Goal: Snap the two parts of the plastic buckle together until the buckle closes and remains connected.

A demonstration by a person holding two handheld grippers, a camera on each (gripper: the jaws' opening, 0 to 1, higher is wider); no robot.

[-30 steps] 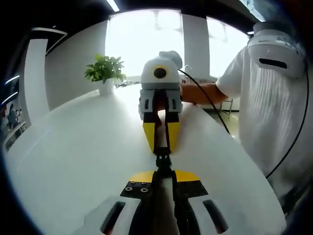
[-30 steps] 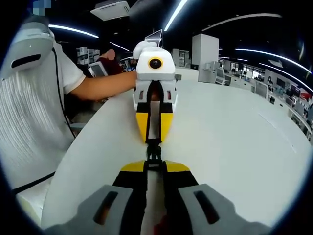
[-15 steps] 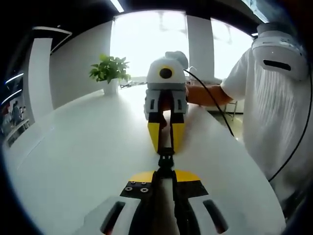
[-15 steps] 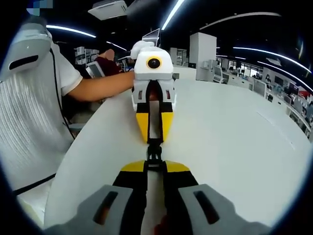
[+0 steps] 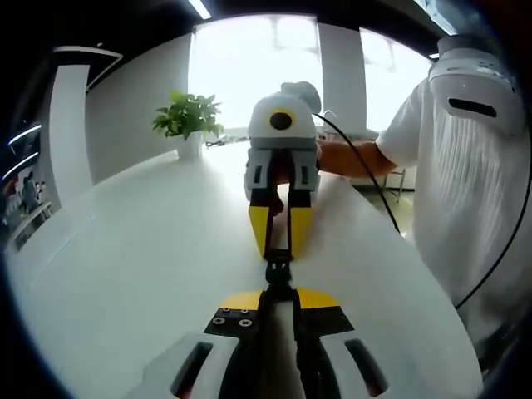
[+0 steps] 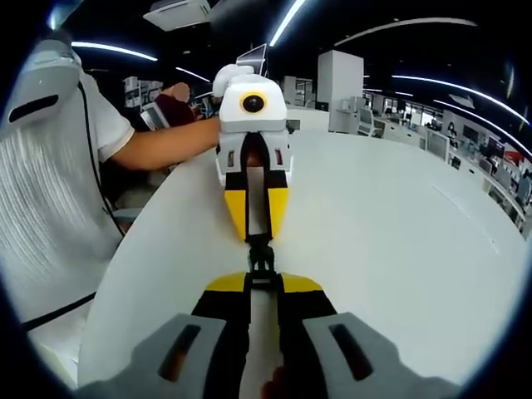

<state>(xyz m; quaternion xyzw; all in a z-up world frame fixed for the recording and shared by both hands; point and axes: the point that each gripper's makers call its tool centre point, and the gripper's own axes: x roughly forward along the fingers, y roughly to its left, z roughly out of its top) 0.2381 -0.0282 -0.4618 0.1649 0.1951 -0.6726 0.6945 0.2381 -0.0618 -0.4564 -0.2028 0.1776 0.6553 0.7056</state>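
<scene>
Black buckle (image 5: 278, 272) joined, clamped between both grippers.

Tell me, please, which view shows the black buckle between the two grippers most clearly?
The right gripper view: the buckle stands out against the white table, spanning the left gripper and right gripper. In the left gripper view it looks darker and slimmer.

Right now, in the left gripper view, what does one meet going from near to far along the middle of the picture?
Left claw, shut on the black buckle → right claw, facing this way and shut on the buckle's far end → the person's forearm behind it → bright windows at the back.
</scene>
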